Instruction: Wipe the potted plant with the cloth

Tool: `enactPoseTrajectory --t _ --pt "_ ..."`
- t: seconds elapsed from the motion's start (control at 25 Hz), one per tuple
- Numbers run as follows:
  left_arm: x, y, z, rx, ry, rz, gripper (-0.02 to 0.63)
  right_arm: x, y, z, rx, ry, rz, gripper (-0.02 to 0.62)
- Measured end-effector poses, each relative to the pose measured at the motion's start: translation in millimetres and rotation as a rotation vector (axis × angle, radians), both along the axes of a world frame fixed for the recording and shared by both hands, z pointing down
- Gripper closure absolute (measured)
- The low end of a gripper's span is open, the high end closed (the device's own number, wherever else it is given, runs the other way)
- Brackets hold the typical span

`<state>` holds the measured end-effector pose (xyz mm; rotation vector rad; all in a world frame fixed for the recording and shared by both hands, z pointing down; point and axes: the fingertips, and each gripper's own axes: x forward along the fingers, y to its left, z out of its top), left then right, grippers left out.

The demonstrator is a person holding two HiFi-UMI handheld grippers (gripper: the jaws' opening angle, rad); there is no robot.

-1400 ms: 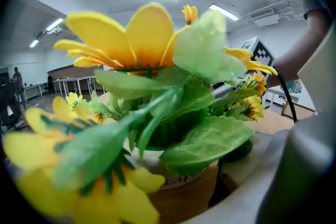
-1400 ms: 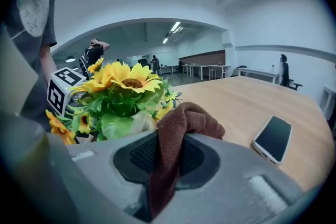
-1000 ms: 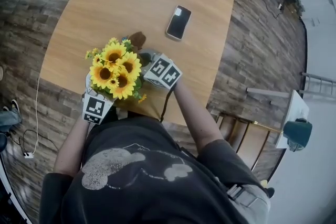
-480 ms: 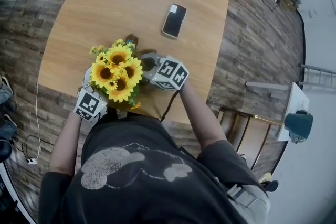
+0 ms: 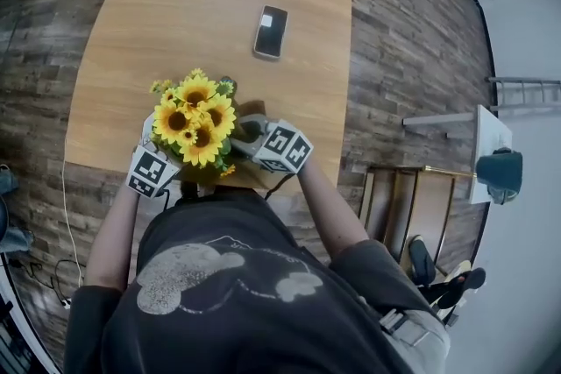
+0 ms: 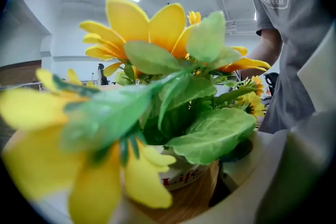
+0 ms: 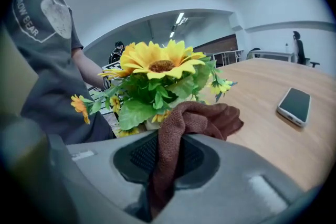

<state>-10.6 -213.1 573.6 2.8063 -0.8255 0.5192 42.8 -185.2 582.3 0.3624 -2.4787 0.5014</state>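
The potted plant, yellow sunflowers with green leaves, stands near the table's front edge. Its pot has a white upper part with red print and a wooden-looking base. My left gripper is at the plant's near-left side. The pot sits between its jaws, and blurred petals hide the contact. My right gripper is at the plant's right side, shut on the brown cloth. The cloth's bunched end lies against the lower leaves.
A black phone lies on the wooden table beyond the plant. The table's front edge runs just under my grippers. Wood-plank floor surrounds the table, and a chair frame stands to the right.
My right gripper with the cloth has slid toward me along the plant's right side. The left gripper has stayed by the pot. The head view has shifted.
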Motion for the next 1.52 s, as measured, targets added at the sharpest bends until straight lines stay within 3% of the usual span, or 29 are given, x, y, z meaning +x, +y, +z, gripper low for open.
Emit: enactPoseTrajectory --t 0.24,0.44,0.6,0.76,0.96,1.2,1.52 --pt "3.0 -7.1 1.4 -0.003 0.015 0.062 0.005 -0.5 25.5 -1.3 -0.002 0.03 0.145 0.541" --pt "-0.4 -1.7 6.6 0.005 -0.017 0.111 -0.006 6.8 39.7 -1.3 0.035 0.07 0.307 0.54" --pt "-13.2 6.1 -1.9 -0.038 0.042 0.055 -0.009 18.9 48.8 -13.5 0.077 0.073 0.452 0.54" --pt "-30.3 27.9 -3.1 -0.061 0.045 0.021 -0.009 29.5 66.1 -22.9 0.091 0.031 0.558 0.54" --pt "-46.2 48.8 -9.1 -0.07 0.075 -0.069 -0.005 38.6 88.4 -32.6 0.103 -0.03 0.614 0.54" --pt "-39.2 92.2 -23.4 -0.073 0.108 -0.148 -0.001 52.7 124.8 -53.1 0.148 -0.093 0.617 0.54" --pt "-6.4 191.6 -64.0 -0.049 0.184 -0.139 0.078 67.3 219.1 -61.3 0.17 -0.144 0.624 0.54"
